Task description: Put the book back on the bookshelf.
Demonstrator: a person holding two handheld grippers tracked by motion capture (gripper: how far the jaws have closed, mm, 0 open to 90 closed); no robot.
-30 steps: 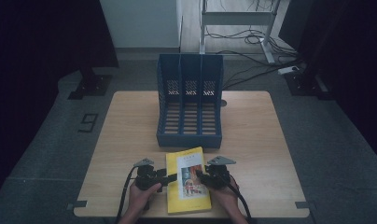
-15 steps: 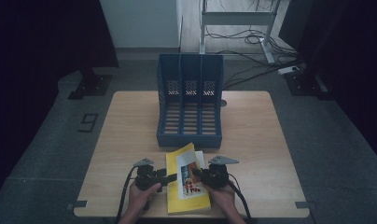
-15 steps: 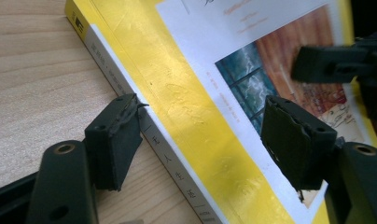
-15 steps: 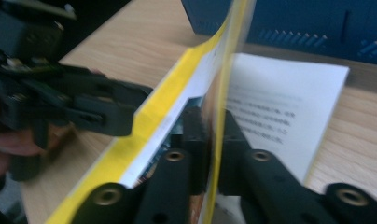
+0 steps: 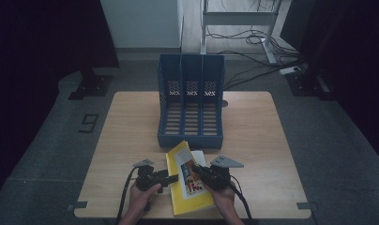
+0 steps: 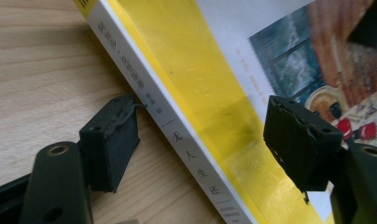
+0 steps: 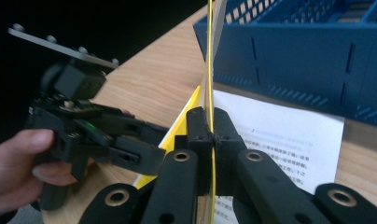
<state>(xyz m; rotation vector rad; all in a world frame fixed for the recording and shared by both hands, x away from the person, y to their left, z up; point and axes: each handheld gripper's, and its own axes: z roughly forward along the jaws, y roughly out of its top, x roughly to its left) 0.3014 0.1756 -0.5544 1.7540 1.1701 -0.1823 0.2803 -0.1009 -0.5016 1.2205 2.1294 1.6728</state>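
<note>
Item: yellow paperback book, placed at the near edge of the wooden bench, just in front of the blue file rack.

Appearance: a bright yellow front cover is seen, carrying a white panel with a colour photograph in blues, oranges and reds. The spine is white, printed with a column of dark characters, as shown in the left gripper view. The front cover is raised edge-on, thin and yellow at its rim; the inside page is exposed below it, white with fine dark print.

Left gripper: held by the person's left hand beside the spine. Its fingers are spread wide, one on the bench side of the spine and one over the cover; no pressure on the book is seen.

Right gripper: its fingers are pressed together on the lifted cover, having just been closing, with the cover pinched between them.

File rack: three upright compartments, perforated walls, slatted base; it is seen close behind the book in the right gripper view.
</note>
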